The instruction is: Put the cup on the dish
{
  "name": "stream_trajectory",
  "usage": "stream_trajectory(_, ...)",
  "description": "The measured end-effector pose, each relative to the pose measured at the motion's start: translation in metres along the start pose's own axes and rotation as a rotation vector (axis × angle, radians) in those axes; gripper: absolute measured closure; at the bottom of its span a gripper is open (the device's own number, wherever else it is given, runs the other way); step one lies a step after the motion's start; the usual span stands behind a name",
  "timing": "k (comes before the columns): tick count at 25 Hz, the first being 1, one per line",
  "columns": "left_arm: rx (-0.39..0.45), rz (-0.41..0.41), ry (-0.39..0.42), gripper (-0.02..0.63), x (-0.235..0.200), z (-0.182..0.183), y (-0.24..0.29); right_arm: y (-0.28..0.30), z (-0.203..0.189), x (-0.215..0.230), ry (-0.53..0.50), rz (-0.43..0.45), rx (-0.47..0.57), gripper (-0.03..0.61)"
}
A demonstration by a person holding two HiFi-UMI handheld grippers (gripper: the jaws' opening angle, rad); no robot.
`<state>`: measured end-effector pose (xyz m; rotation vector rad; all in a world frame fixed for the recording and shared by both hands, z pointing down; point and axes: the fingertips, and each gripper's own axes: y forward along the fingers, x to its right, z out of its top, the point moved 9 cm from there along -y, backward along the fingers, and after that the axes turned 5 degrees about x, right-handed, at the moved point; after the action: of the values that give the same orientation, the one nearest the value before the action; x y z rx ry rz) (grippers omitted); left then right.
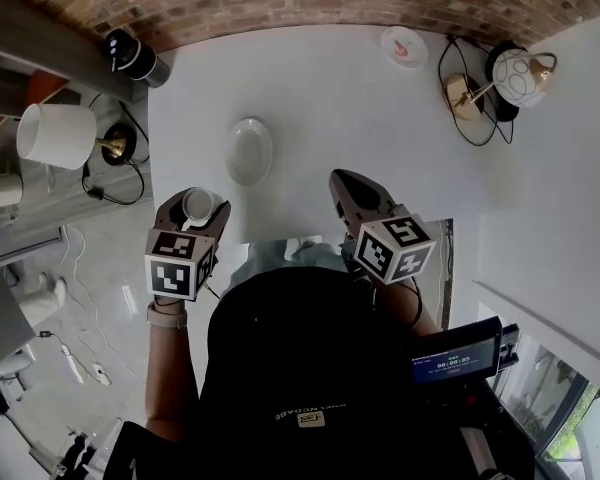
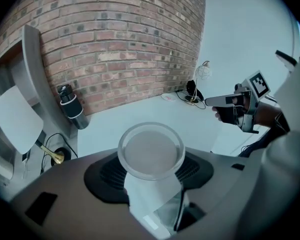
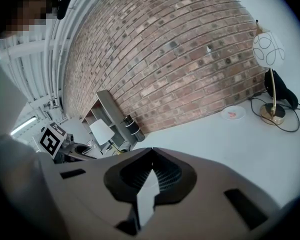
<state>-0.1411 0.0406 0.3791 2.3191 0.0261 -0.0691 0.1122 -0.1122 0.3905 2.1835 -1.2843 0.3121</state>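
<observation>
The white table (image 1: 360,118) is matte and bare round the dish (image 1: 249,151), which sits on it in front of the person, its near rim a little way in from the table's near edge. The dish is a shallow, glossy white round with a smooth raised rim, and nothing lies in it.

The left gripper (image 1: 194,214) is just short of the dish and to its left, over the table's near edge. Its jaws are clamped wide on the cup (image 2: 151,151), a small pale cup with a thin round lip and smooth walls. The cup's axis stands roughly upright, mouth up, so its base faces down towards the table. From these jaws the dish lies ahead and slightly right, near but not yet beneath the cup. I judge the coming move is a short carry forward until the base is over the dish's middle, then a lowering.

The right gripper (image 1: 344,182) hangs to the dish's right, a bit farther off, jaws pressed together on nothing
</observation>
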Motion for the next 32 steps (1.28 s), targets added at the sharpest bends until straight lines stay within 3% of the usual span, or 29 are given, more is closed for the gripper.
stream_trajectory(8,-0.003,-0.077,0.081,0.35,-0.024,0.021,0.031,0.002,0.008,-0.007,0.017,-0.088,0.047,0.574)
stream_trajectory(20,0.011,-0.162,0.136,0.35,-0.044,0.024,0.083,-0.006,0.009,-0.006,0.048,-0.211,0.083,0.574)
stream_trajectory(32,-0.002,-0.172,0.223,0.35,-0.048,0.014,0.126,-0.017,0.003,-0.005,0.061,-0.296,0.074,0.574)
